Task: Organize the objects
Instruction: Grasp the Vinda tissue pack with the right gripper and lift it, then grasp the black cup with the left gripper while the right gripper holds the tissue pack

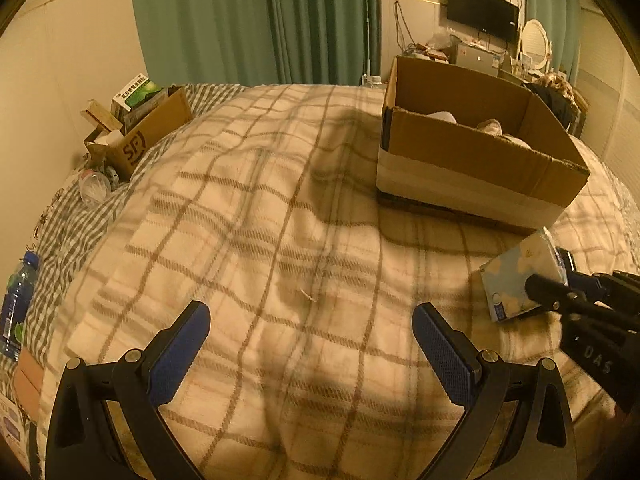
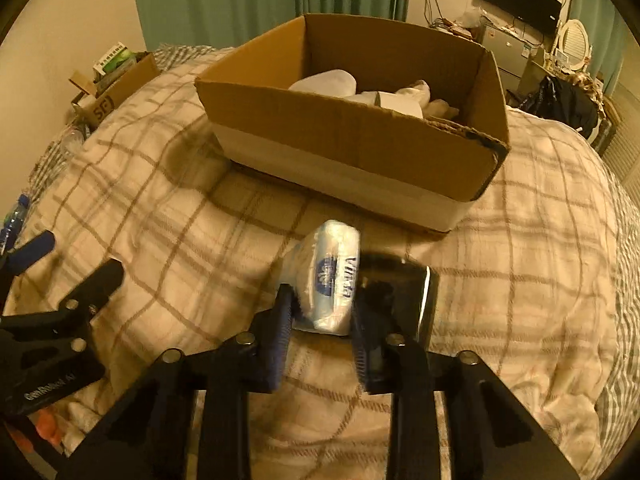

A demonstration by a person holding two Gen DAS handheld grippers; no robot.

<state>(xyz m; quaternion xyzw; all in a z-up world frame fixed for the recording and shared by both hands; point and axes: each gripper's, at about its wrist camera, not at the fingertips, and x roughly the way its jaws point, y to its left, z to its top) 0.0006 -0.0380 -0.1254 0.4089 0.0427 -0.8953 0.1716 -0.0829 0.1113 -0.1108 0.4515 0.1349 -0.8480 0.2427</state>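
Observation:
A large open cardboard box (image 2: 352, 152) sits on the plaid bed cover and holds several white items (image 2: 384, 96); it also shows in the left wrist view (image 1: 472, 164). My right gripper (image 2: 320, 312) is shut on a blue-and-white Vinda tissue pack (image 2: 328, 276), just above the cover in front of the box. A black object (image 2: 420, 300) lies right beside the pack. The pack shows in the left wrist view (image 1: 520, 276) at the right. My left gripper (image 1: 312, 328) is open and empty over the cover; it appears at the left of the right wrist view (image 2: 72, 264).
A smaller SF cardboard box (image 1: 140, 136) full of packages stands at the far left of the bed. A clear container (image 1: 94, 186) and a blue water bottle (image 1: 18, 304) lie along the left edge. Green curtains, a wall TV and a cluttered desk are behind.

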